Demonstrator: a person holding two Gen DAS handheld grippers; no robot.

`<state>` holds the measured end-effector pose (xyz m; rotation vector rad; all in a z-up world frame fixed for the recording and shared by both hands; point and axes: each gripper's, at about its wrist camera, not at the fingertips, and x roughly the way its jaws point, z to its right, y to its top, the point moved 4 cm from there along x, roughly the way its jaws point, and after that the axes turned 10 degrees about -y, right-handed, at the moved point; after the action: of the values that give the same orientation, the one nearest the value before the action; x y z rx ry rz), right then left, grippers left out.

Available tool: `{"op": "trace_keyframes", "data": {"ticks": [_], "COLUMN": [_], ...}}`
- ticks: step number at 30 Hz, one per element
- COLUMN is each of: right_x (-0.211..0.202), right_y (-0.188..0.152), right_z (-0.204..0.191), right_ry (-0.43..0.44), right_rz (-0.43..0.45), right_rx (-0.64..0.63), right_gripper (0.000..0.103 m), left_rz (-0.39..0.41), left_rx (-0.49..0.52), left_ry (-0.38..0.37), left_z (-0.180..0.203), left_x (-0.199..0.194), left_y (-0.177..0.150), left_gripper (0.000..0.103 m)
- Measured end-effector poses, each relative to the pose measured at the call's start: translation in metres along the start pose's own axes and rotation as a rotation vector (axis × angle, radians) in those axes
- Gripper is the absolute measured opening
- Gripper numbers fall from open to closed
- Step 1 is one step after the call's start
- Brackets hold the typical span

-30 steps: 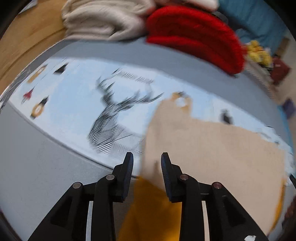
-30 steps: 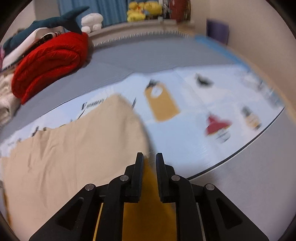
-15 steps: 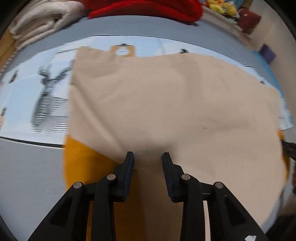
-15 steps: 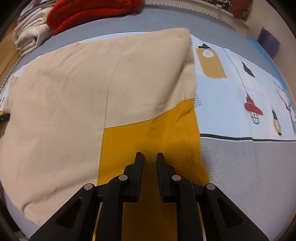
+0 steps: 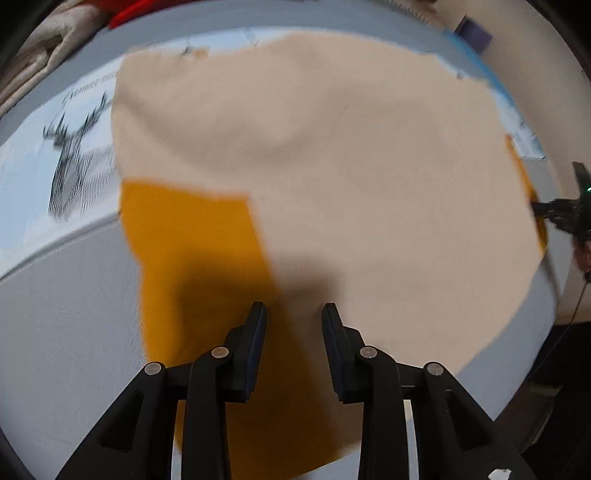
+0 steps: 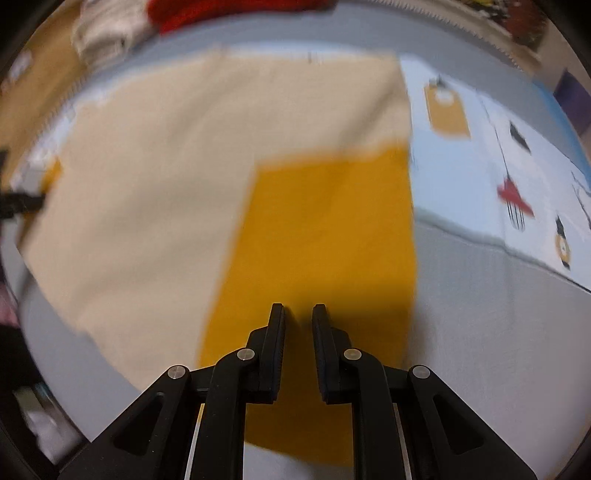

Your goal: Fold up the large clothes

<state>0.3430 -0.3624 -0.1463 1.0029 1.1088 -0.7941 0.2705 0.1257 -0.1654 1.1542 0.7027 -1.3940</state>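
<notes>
Beige-and-mustard garment (image 5: pixel 351 184) flat on bed; left gripper (image 5: pixel 293 314) parted, right gripper (image 6: pixel 298 314) narrowly parted (neither visibly pinching fabric).

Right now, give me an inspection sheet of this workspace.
Surface: grey bed with a pale blue printed sheet.
Job's things: beige and mustard-yellow cloth garment spread flat, mustard panels near both grippers.
Clutter: red quilted bundle and cream folded blanket at the far edge.
Grippers: left hand-held gripper open; right hand-held gripper slightly open; neither visibly pinches cloth.
Cables: thin dark cord at the bed's edge.
Surroundings: wooden floor.
</notes>
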Motion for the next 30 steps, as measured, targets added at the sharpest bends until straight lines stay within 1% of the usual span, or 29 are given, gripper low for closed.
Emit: {"op": "trace_keyframes", "data": {"ticks": [2, 3, 5, 8, 9, 10, 11, 13, 14, 15, 16, 17, 20, 21, 22, 23, 24, 25, 26, 27, 28, 29, 30], "right_x": [0.006, 0.008, 0.006, 0.006, 0.007, 0.009, 0.007, 0.002, -0.009, -0.022, -0.042, -0.057, -0.128, -0.154, -0.175, -0.189, -0.200, -0.207, -0.210, -0.206, -0.197, -0.183, -0.169], "right_y": [-0.015, -0.022, -0.032, -0.044, -0.047, -0.050, -0.052, -0.051, -0.047, -0.043, -0.036, -0.031, -0.014, -0.009, -0.007, 0.001, -0.001, -0.004, -0.006, -0.006, -0.003, -0.002, -0.002], "right_z": [0.006, 0.010, 0.013, 0.013, 0.012, 0.009, 0.007, 0.009, 0.013, 0.015, 0.016, 0.014, 0.000, -0.009, -0.021, -0.032, -0.043, -0.059, -0.078, -0.092, -0.112, -0.133, -0.143], "right_ry": [0.005, 0.009, 0.013, 0.000, -0.013, -0.034, -0.050, -0.080, -0.133, -0.170, -0.195, -0.203, -0.252, -0.251, -0.231, -0.194, -0.153, -0.108, -0.070, -0.053, -0.050, -0.042, -0.030], "right_rz": [-0.047, -0.070, -0.076, -0.096, -0.103, -0.109, -0.107, -0.122, -0.116, -0.089, -0.042, -0.007, 0.181, 0.256, 0.320, 0.378, 0.414, 0.443, 0.466, 0.481, 0.484, 0.469, 0.449], "right_rx": [0.007, 0.016, 0.017, -0.001, -0.016, -0.039, -0.055, -0.055, -0.043, -0.036, -0.029, -0.026, -0.015, 0.000, 0.021, 0.053, 0.082, 0.108, 0.121, 0.119, 0.105, 0.088, 0.077], "right_gripper": [0.016, 0.016, 0.016, 0.016, 0.016, 0.016, 0.016, 0.016, 0.016, 0.016, 0.016, 0.016, 0.016, 0.017, 0.017, 0.017, 0.017, 0.017, 0.017, 0.017, 0.017, 0.017, 0.017], "left_rz": [0.007, 0.009, 0.010, -0.010, -0.021, -0.035, -0.038, -0.053, -0.056, -0.042, -0.021, 0.026, 0.203, 0.244, 0.284, 0.332, 0.382, 0.410, 0.456, 0.486, 0.490, 0.455, 0.394], "left_rx": [-0.044, -0.064, -0.057, -0.041, -0.031, -0.020, -0.023, -0.046, -0.051, -0.057, -0.064, -0.082, -0.146, -0.154, -0.160, -0.170, -0.185, -0.196, -0.218, -0.241, -0.267, -0.292, -0.346], "left_ry": [-0.010, -0.004, 0.020, 0.026, 0.042, 0.076, 0.093, 0.154, 0.191, 0.241, 0.263, 0.274, 0.270, 0.264, 0.256, 0.241, 0.223, 0.212, 0.193, 0.182, 0.176, 0.183, 0.191], "left_z": [-0.010, -0.013, -0.014, -0.014, -0.015, -0.015, -0.015, -0.013, -0.011, -0.007, -0.003, 0.004, 0.030, 0.037, 0.046, 0.057, 0.065, 0.065, 0.070, 0.068, 0.066, 0.059, 0.055], "left_x": [-0.006, -0.012, -0.020, -0.017, -0.015, -0.013, -0.013, -0.021, -0.028, -0.040, -0.050, -0.067, -0.114, -0.125, -0.133, -0.137, -0.141, -0.140, -0.138, -0.132, -0.123, -0.117, -0.105], "left_y": [-0.007, -0.011, -0.019, -0.035, -0.039, -0.045, -0.048, -0.052, -0.053, -0.053, -0.052, -0.050, -0.045, -0.048, -0.050, -0.054, -0.062, -0.063, -0.071, -0.075, -0.080, -0.080, -0.080], "left_gripper": [0.032, 0.032, 0.028, 0.028, 0.028, 0.028, 0.028, 0.028, 0.027, 0.027, 0.025, 0.025, 0.025, 0.025, 0.025, 0.025, 0.025, 0.025, 0.022, 0.019, 0.011, 0.009, 0.008]}}
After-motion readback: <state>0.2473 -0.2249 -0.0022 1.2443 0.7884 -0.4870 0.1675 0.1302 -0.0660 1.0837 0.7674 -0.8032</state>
